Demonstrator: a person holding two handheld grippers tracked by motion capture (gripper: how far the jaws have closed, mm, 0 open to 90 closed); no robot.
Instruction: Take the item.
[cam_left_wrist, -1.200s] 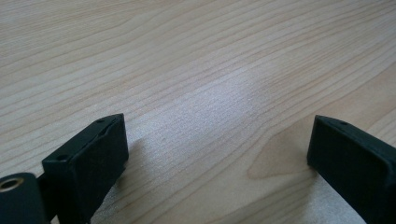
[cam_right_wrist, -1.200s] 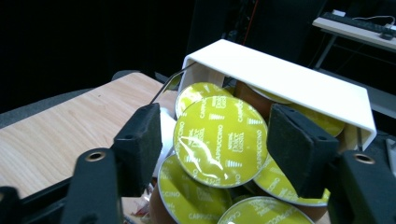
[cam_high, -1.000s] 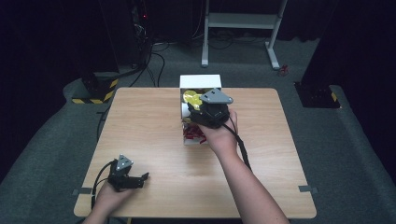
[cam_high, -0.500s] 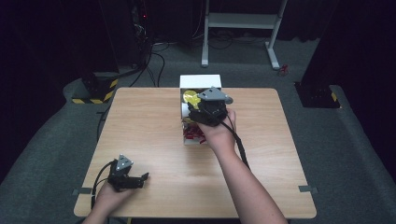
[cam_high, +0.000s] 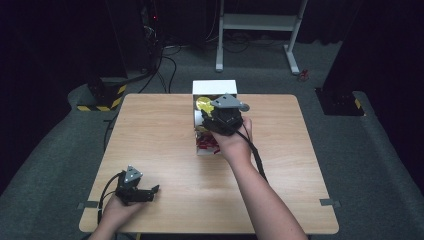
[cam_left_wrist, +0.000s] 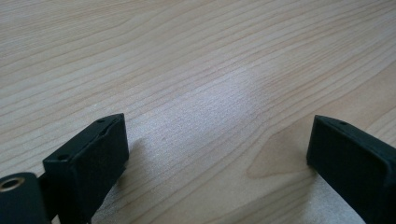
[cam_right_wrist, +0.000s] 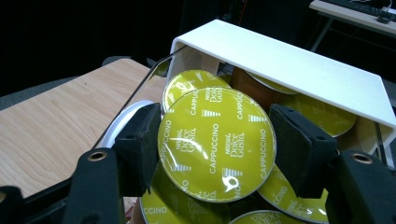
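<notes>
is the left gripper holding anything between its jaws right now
No, the left gripper has its jaws standing wide apart over the bare wooden table, with nothing between them.

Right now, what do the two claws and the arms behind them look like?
Both claws, left claw and right claw, are black, each with a grey three-cornered plate on top and a black cable trailing back. Each has two blocky black jaws with matte pads and small screw holes. The forearms are bare, no sleeves in view.
</notes>
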